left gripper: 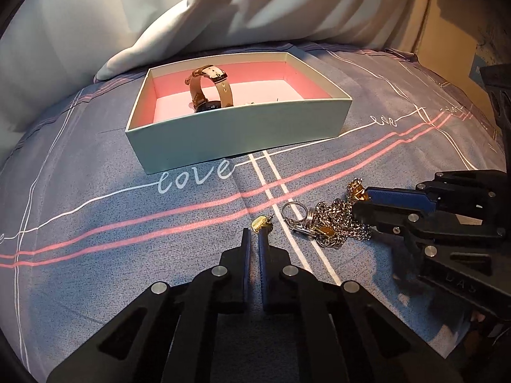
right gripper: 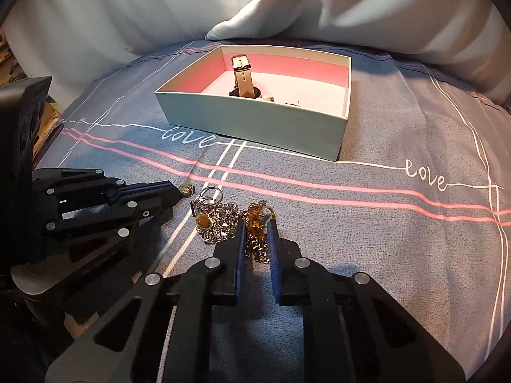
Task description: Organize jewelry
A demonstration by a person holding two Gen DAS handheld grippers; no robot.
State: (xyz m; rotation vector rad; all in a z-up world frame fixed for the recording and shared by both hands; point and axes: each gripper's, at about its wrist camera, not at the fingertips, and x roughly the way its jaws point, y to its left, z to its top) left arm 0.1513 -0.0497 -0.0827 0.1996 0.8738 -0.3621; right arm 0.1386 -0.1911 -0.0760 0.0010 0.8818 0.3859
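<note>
Bedspread (left gripper: 95, 191) fills the left wrist view; the left gripper (left gripper: 254, 231) has its jaws nearly together, pinching a small gold earring (left gripper: 261, 222) at their tips. A pale box (left gripper: 239, 137) beyond holds a watch (left gripper: 207, 89).

In the right wrist view, the right gripper (right gripper: 256, 228) has its jaws narrowed onto the gold part of a tangled chain (right gripper: 255, 223) on the bedspread, short of the box.

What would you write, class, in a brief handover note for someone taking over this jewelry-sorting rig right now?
Left gripper: shut on a small gold earring, on the bedspread.
Right gripper: shut on the gold end of the chain pile.
Done: watch stands in the open box, with a few small pieces beside it.
Left: lift both pieces into the box, then the key ring and the rest of the pile.
</note>
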